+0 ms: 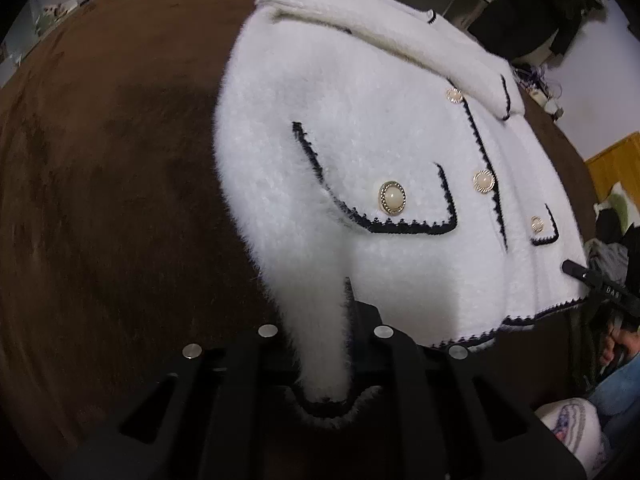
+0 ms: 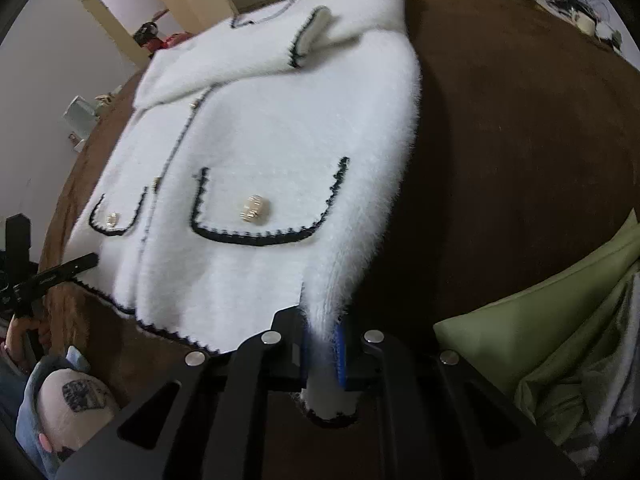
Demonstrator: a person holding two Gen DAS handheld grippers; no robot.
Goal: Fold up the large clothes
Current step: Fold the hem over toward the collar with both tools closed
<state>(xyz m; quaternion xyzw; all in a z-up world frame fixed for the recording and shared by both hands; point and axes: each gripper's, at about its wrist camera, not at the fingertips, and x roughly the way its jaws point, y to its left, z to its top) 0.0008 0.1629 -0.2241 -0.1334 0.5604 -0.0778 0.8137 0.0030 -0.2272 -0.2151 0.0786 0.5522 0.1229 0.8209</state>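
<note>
Both wrist views sit low and close; both share the white jacket (image 1: 360, 140) (image 2: 260, 128).

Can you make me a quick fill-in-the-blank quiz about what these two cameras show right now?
1. The white jacket lies on a ____ surface.
2. The jacket's pockets are edged with ____ trim.
3. Each gripper, left gripper and right gripper, is shut on the jacket's ____ hem.
4. Each pocket flap carries one round ____.

Missing words: brown; black; bottom; button
</note>
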